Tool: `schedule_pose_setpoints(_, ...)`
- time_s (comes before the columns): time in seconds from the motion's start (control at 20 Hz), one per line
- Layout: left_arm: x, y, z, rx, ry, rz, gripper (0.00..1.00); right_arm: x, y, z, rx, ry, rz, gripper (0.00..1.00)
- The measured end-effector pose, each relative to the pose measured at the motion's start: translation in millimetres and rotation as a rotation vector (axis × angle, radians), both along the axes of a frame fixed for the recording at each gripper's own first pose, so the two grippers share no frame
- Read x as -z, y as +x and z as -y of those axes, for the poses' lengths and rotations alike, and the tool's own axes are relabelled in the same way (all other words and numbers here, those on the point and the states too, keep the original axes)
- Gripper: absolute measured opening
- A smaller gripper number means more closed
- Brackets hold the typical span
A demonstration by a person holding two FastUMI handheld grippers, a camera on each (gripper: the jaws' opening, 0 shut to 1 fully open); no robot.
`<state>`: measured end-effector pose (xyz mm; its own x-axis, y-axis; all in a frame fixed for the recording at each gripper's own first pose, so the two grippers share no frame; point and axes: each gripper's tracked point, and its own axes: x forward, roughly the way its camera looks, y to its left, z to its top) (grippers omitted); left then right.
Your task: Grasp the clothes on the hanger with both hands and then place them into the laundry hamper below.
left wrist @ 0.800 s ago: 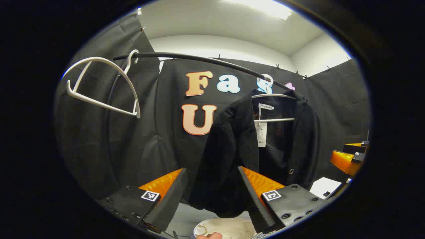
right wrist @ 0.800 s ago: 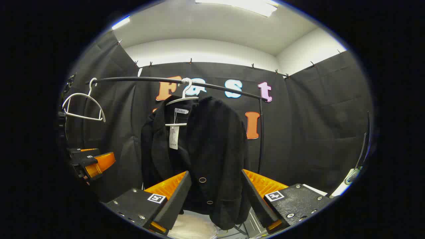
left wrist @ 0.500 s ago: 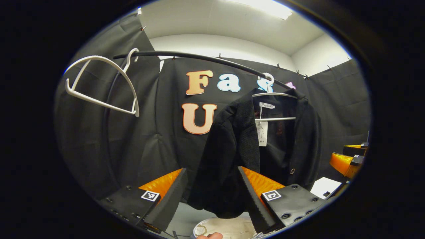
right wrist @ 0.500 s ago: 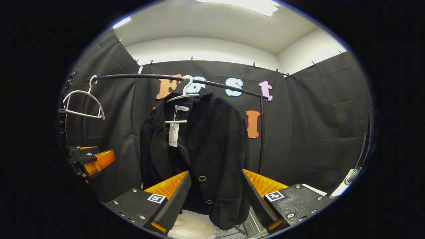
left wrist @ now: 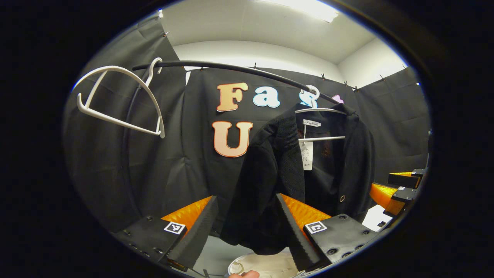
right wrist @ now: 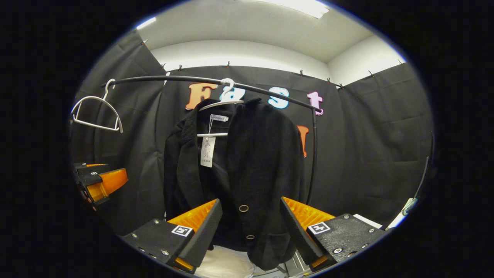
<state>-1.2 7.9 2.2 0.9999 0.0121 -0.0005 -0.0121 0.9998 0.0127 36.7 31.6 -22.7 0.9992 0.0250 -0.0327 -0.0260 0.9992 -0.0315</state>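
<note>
On the black rail (right wrist: 185, 79) hang two white hangers — one bare (right wrist: 96, 112), one carrying a single black jacket (right wrist: 247, 170) with a paper tag (right wrist: 207, 151). Two grippers face it: the left gripper (left wrist: 247, 235) and the right gripper (right wrist: 251, 231), each with its fingers spread wide and apart from the cloth. Below the jacket's hem sits one pale laundry hamper (right wrist: 225, 264). Black cloth walls the booth under a white ceiling with a strip light (right wrist: 293, 7).
</note>
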Motion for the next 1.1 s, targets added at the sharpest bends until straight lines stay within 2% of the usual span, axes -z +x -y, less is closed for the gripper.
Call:
schedule_pose_setpoints(0.05, -1, -1, -1, -0.005, -0.004, 0.003, 0.96, 1, 5, -4, -0.006, 0.003, -0.002, 0.93)
schedule_pose_setpoints(0.2, 1, -6, -3, -0.016, -0.02, 0.002, 0.96, 8, 26, -18, -0.02, -0.014, -0.011, 0.93)
schedule_pose_setpoints(0.4, 4, -15, -14, -0.032, -0.022, -0.006, 0.96, 17, 56, -26, 0.01, -0.075, 0.001, 0.93)
schedule_pose_setpoints(0.5, 5, -17, -21, -0.044, -0.027, -0.008, 0.93, 25, 73, -30, 0.022, -0.05, -0.01, 0.93)
schedule_pose_setpoints(0.55, 5, -18, -25, -0.053, -0.027, -0.01, 0.96, 28, 81, -31, 0.029, -0.033, -0.018, 0.91)
schedule_pose_setpoints(0.6, 6, -19, -28, -0.06, -0.026, -0.012, 0.96, 29, 88, -28, 0.041, -0.025, -0.02, 0.95)
schedule_pose_setpoints(0.95, 4, -18, -38, -0.08, 0.001, -0.009, 0.96, 42, 136, 0, 0.184, 0.017, -0.064, 0.93)
schedule_pose_setpoints(1.0, 5, -18, -40, -0.083, 0.004, -0.011, 0.93, 43, 139, 8, 0.211, 0.012, -0.067, 0.93)
schedule_pose_setpoints(1.05, 6, -17, -41, -0.087, 0.007, -0.013, 0.96, 44, 141, 14, 0.233, 0.009, -0.07, 0.93)
schedule_pose_setpoints(1.1, 7, -17, -43, -0.091, 0.01, -0.015, 0.93, 44, 141, 20, 0.251, 0.009, -0.069, 0.93)
